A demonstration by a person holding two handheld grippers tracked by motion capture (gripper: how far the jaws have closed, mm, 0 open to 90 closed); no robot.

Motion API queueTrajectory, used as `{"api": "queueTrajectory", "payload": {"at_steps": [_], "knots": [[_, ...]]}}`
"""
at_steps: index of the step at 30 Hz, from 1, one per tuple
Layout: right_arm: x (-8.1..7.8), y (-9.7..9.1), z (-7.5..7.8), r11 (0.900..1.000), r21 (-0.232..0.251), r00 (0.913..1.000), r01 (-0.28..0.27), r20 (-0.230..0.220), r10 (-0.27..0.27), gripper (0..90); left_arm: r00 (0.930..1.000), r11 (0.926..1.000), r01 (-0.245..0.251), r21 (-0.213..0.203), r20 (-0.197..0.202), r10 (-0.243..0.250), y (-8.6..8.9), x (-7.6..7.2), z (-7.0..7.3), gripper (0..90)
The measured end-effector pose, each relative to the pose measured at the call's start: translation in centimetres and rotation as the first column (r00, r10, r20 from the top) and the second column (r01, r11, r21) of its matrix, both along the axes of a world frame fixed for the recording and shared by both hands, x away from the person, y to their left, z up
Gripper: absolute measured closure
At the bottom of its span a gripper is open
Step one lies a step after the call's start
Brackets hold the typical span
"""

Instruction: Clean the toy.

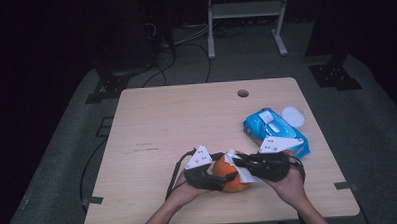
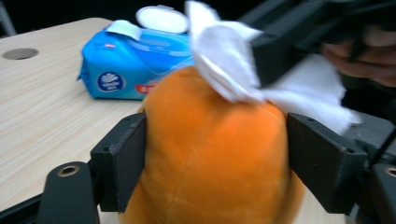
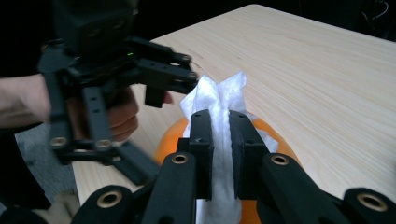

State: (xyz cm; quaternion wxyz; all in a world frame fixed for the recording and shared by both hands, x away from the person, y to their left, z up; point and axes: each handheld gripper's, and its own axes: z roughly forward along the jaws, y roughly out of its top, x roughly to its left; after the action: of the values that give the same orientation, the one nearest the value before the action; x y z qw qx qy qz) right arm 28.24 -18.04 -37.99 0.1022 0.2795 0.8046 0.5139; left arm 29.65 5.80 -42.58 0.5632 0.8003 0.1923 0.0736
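The round orange plush-surfaced object (image 2: 210,154) sits nearest the lens in the left gripper view, held between the two black jaws of the left gripper (image 2: 224,163); both pads press against its flanks, so the grip is closed on a wide body with the jaws standing well apart. A crumpled white wet wipe (image 2: 238,70) lies on the object's top. In the right gripper view, the right gripper (image 3: 222,144) has its jaws nearly together, pinching the wipe (image 3: 219,112) upright, with the orange object (image 3: 170,137) directly beneath it. In the high view, both grippers meet over the object (image 1: 224,172) near the front edge of the light wooden table (image 1: 186,112), left gripper (image 1: 208,175) at its left and right gripper (image 1: 251,162) at its right. A blue soft pack of wipes (image 1: 267,128) with its white lid flipped open lies just behind the right hand.
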Motion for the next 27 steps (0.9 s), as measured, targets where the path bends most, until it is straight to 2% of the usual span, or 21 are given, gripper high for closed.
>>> {"api": "queueTrajectory", "payload": {"at_steps": [3,5,7,9,11,12,13,15,16,18,22,23,25,26,27], "knots": [[0.6,-0.9,-0.3,0.9996,0.013,0.9995,0.027,-0.016,-0.027,79.8,0.9976,0.9976,0.067,0.017,0.013,-0.067,0.1,0.0,-0.1,20.5],[0.7,-1.5,-0.4,0.9994,0.018,0.9992,0.030,-0.026,-0.030,79.7,0.9962,0.9962,0.085,0.015,0.017,-0.086,0.1,0.0,-0.2,19.3],[0.8,-1.6,-0.5,0.9996,0.020,0.9990,0.018,-0.041,-0.017,79.7,0.9973,0.9973,0.071,0.019,0.014,-0.071,0.2,0.4,-0.5,15.9],[0.9,-1.6,-0.6,0.9997,0.021,0.9987,0.008,-0.051,-0.007,79.7,0.9994,0.9991,0.036,0.025,0.003,-0.036,0.3,0.9,-1.2,8.5],[0.9,-1.5,-0.6,0.9998,0.021,0.9988,0.004,-0.048,-0.003,79.7,0.9992,0.9994,0.036,-0.003,-0.019,-0.036,0.1,1.1,-1.9,4.3],[0.9,-1.4,-0.6,0.9998,0.021,0.9988,0.001,-0.048,0.001,79.7,0.9989,0.9990,0.043,-0.009,-0.016,-0.043,-0.2,1.0,-2.3,4.0],[0.8,-1.3,-0.7,0.9998,0.021,0.9988,-0.001,-0.049,0.002,79.6,0.9987,0.9987,0.051,0.006,-0.007,-0.051,-0.5,0.9,-2.5,4.2],[0.7,-1.2,-0.7,0.9998,0.017,0.9986,-0.005,-0.053,0.006,79.6,0.9989,0.9988,0.037,0.033,0.028,-0.038,-0.9,0.4,-2.5,9.0],[0.6,-1.1,-0.7,0.9999,0.013,0.9989,-0.001,-0.047,0.001,79.6,0.9993,0.9990,0.024,0.038,0.029,-0.025,-0.8,0.2,-2.2,16.6],[0.6,-1.3,-0.4,0.9997,0.025,0.9991,0.002,-0.042,-0.001,79.7,0.9990,0.9990,0.017,0.042,0.040,-0.018,-0.5,0.1,-1.3,25.8],[0.2,-1.4,0.6,0.9978,0.063,0.9998,-0.021,-0.001,0.021,79.6,0.9986,0.9986,0.041,0.035,0.032,-0.042,0.4,-0.1,0.3,29.1],[0.2,-1.3,0.7,0.9975,0.067,0.9997,-0.022,-0.001,0.023,79.6,0.9993,0.9975,0.034,0.062,0.014,-0.035,0.5,0.0,0.2,29.2],[0.3,-1.1,0.3,0.9999,0.013,0.9999,0.003,0.016,-0.004,79.6,0.9997,0.9940,0.022,0.107,0.004,-0.023,0.5,0.1,-0.6,28.7],[0.5,-1.0,-0.2,0.9993,-0.025,0.9992,0.028,0.031,-0.027,79.5,0.9998,0.9966,0.016,0.080,-0.010,-0.016,0.7,0.3,-0.9,28.5],[0.8,-1.3,-0.7,0.9991,-0.023,0.9992,0.035,0.023,-0.034,79.5,0.9997,0.9969,0.005,0.079,-0.024,-0.003,0.7,0.5,-1.0,28.1]]}}
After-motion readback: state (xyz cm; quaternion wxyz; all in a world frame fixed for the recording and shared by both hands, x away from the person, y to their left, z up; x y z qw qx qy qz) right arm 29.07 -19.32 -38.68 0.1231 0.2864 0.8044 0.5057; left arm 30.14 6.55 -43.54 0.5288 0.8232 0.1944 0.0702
